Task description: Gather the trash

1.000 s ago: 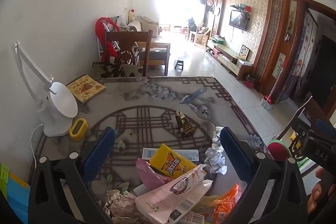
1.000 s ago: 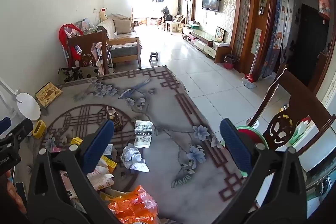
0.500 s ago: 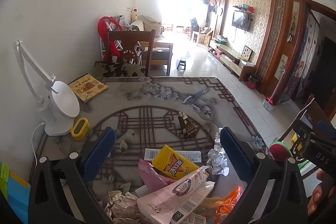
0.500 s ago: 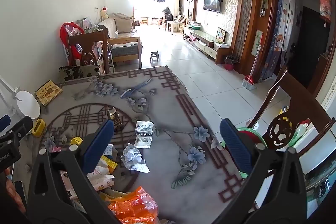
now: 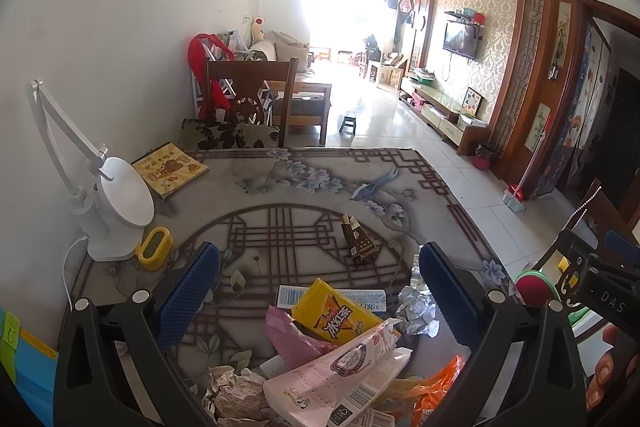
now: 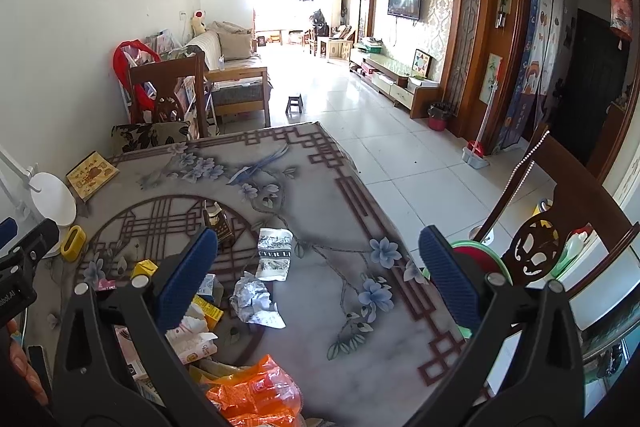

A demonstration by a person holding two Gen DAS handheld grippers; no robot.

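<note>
Trash (image 5: 340,359) heaps near table edge (image 6: 360,183); both grippers gape wide.

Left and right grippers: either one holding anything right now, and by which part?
Nothing is held. The left gripper and right gripper both hang open above the trash-strewn table, with nothing between the blue-padded fingers.

We see a table (image 5: 304,183) covered in smooth, faintly glossy printed sheeting. On it lie a glossy yellow carton (image 5: 336,313), a crumpled silvery foil wrapper (image 5: 416,311), a shiny orange plastic wrapper (image 6: 256,391) and creased paper scraps (image 5: 232,395). The lamp (image 5: 116,207) looks like matt white plastic; the chair (image 6: 166,91) is dark polished wood. The gripper pads (image 5: 188,293) are textured blue rubber on matt black plastic arms.
</note>
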